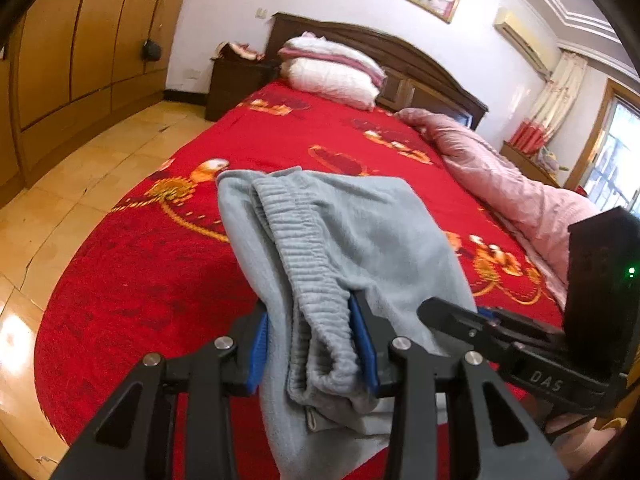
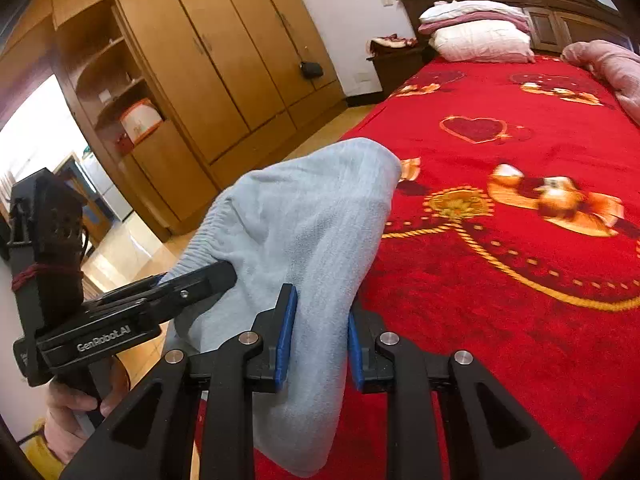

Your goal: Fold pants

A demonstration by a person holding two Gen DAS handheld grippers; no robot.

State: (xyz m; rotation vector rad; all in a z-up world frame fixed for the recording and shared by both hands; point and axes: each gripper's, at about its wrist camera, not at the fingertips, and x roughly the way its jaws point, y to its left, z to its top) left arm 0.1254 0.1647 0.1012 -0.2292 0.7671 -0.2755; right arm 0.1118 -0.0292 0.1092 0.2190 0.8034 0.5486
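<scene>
The light grey pants point(image 1: 344, 232) hang bunched above the red bedspread point(image 1: 160, 272). My left gripper point(image 1: 314, 340) is shut on the ribbed waistband and several folded layers. In the left wrist view my right gripper point(image 1: 460, 316) grips the same cloth at the right. In the right wrist view my right gripper point(image 2: 320, 332) is shut on a fold of the pants point(image 2: 312, 216), which drape down between its blue pads point(image 2: 286, 332). My left gripper point(image 2: 216, 272) shows at the left, clamped on the waistband edge.
The bed point(image 2: 520, 280) stretches ahead with pillows point(image 1: 332, 72) at the headboard and a pink quilt point(image 1: 500, 176) along its right side. Wooden wardrobes point(image 2: 224, 60) and tiled floor point(image 1: 80, 184) lie to the left. A nightstand point(image 1: 236, 84) stands by the bed.
</scene>
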